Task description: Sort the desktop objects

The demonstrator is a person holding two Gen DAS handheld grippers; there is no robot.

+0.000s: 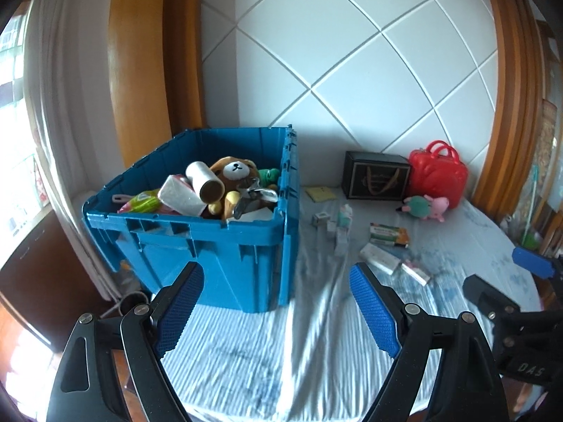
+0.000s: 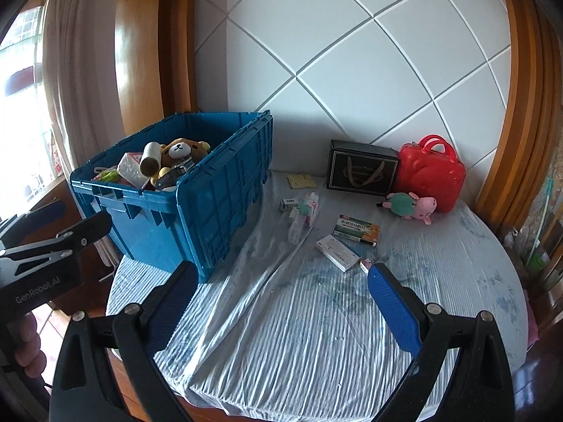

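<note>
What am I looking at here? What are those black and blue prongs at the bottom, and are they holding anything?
No robot: a person holds two hand tools, each with a camera looking along its fingers. One picture comes from the left gripper, the other from the right gripper. Both are open and hold nothing. Ahead, on a striped cloth, stands a blue crate full of toys, with medicine boxes, a pink plush pig, a black box and a red case lying loose.

full blue crate point(image 1: 225, 246), spread fingers point(image 1: 183, 302), scattered boxes point(image 1: 388, 235)
</note>
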